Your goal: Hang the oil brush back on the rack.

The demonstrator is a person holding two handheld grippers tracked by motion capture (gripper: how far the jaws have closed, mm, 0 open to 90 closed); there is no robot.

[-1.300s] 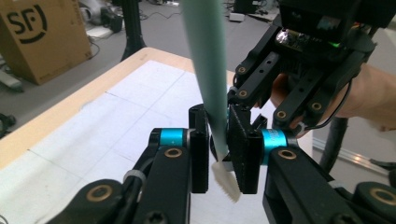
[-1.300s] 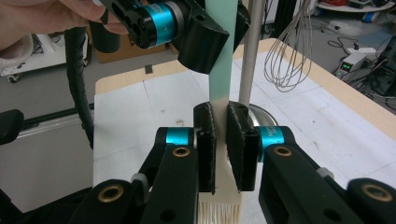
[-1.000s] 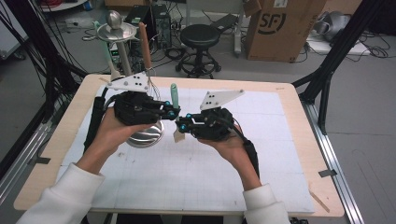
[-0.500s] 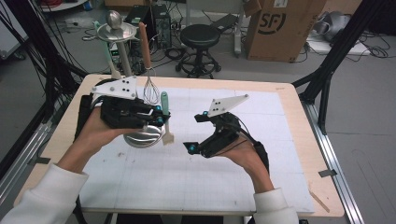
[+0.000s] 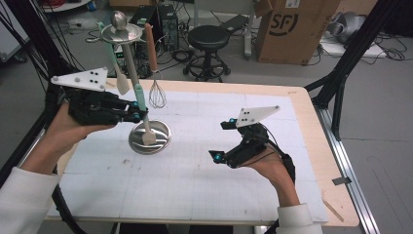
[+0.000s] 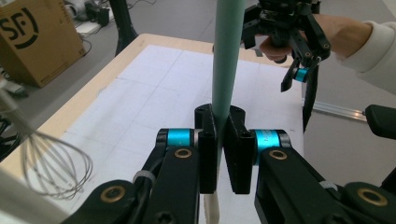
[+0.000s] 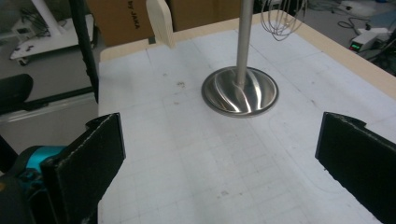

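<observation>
My left gripper [image 5: 138,115] is shut on the teal handle [image 5: 140,98] of a spatula, which stands upright with its pale head [image 5: 148,138] over the steel stand base [image 5: 165,132]. In the left gripper view the pads [image 6: 208,140] clamp the teal handle [image 6: 229,56]. My right gripper [image 5: 220,140] hovers over the mat right of centre. Its jaws have just been opening and stand wide apart, with nothing between them [image 7: 219,154]. It faces the stand base [image 7: 240,91] and pole [image 7: 243,32].
The stand's pole [image 5: 127,53] carries a top disc [image 5: 122,33] from which hang a wire whisk [image 5: 157,95] and a second pale spatula [image 5: 122,84]. A stool [image 5: 208,36] and a cardboard box [image 5: 292,29] are behind the table. A white gridded mat [image 5: 195,195] covers the tabletop.
The right gripper has opened, letting go at the spatula, and drawn back to the right and nearer the person. The left gripper has carried the spatula left and slightly up, to the stand.
</observation>
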